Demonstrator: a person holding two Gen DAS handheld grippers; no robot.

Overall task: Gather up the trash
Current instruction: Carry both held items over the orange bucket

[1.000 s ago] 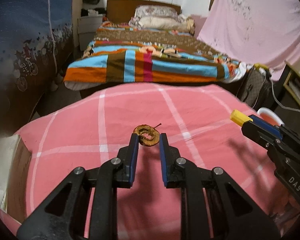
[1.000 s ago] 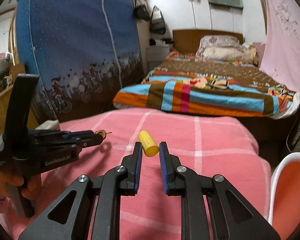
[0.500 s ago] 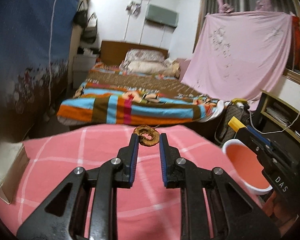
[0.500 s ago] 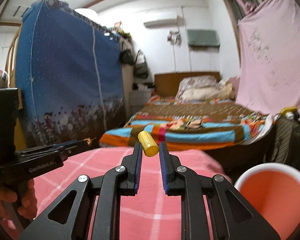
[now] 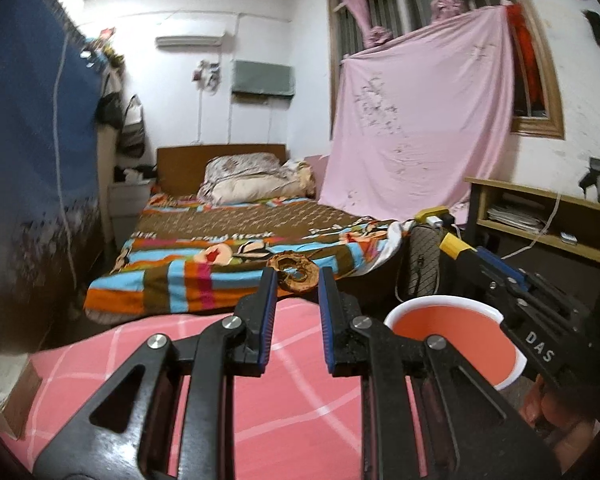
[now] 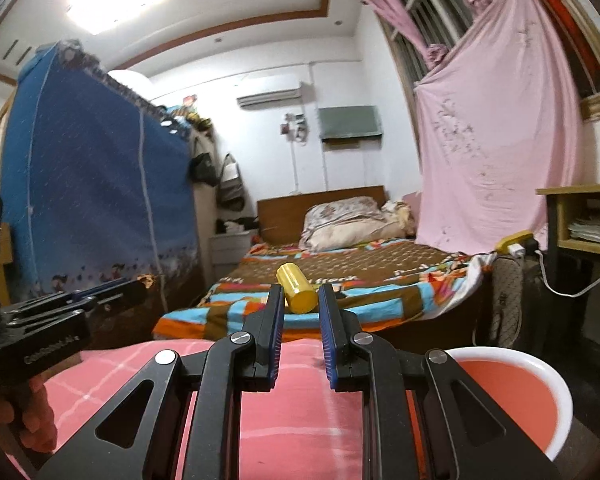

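Two hand-held tools hang above a pink checked cloth (image 5: 308,400), each carrying one piece of trash. The left tool (image 5: 296,280) has its tips pinched on a brown, dried ring-shaped scrap (image 5: 294,272), gripped by its near edge so the ring sticks out in front. The right tool (image 6: 300,296) pinches a small yellow cylinder (image 6: 296,288), probably a cap, clamped across its body and tilted up to the left.

A white-rimmed bin (image 5: 452,340) with an orange inside stands just right of the cloth, its mouth open and facing up. Both pieces are in the air, left of the bin and not yet over it, held level, likely so they can be carried across and dropped in. The bin looks empty as far as can be seen.

Readable writing: "DAS" in white on the right tool's body, seen from the left camera. The lettering on the left tool's side is too blurred to read.
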